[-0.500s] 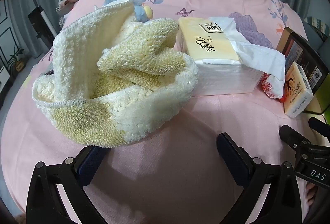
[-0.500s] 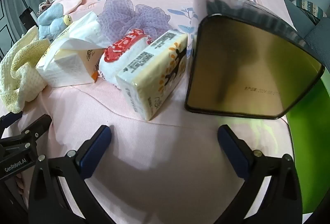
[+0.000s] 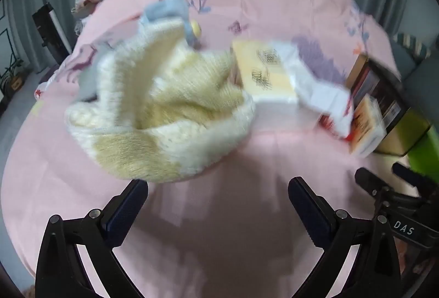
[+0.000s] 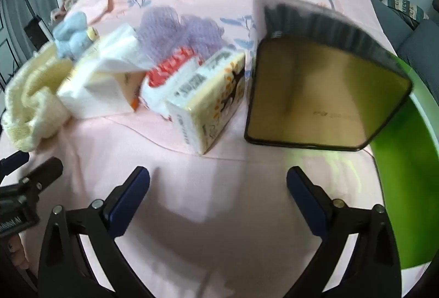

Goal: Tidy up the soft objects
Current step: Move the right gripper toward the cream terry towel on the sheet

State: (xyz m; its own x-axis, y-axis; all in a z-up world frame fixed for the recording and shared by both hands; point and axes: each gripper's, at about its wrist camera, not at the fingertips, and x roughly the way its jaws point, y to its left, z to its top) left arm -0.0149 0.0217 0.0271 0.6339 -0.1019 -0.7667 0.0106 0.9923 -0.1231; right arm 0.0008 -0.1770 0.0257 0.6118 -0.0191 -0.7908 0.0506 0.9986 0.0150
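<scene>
A crumpled cream and yellow towel (image 3: 164, 116) lies on the pink cloth just beyond my left gripper (image 3: 218, 185), which is open with nothing between its fingers. Behind the towel a blue plush toy (image 3: 170, 12) peeks out. To the right lies a yellow tissue pack (image 3: 263, 72) with a white tissue pulled out. My right gripper (image 4: 218, 174) is open and empty over bare cloth. Ahead of it stand a small tissue pack (image 4: 208, 97), a red and white pack (image 4: 170, 70), a purple mesh puff (image 4: 181, 28) and the towel (image 4: 30, 94) at far left.
A dark tin box (image 4: 323, 94) with a golden inside lies on its side at the right, its mouth facing me. A green container rim (image 4: 403, 160) curves along the right edge. The pink floral cloth (image 4: 219, 210) covers the round table. Curtains and room clutter lie beyond.
Both views have drawn back and are blurred with motion. The towel and packs sit further from the fingers than before. The jaws stay wide.
</scene>
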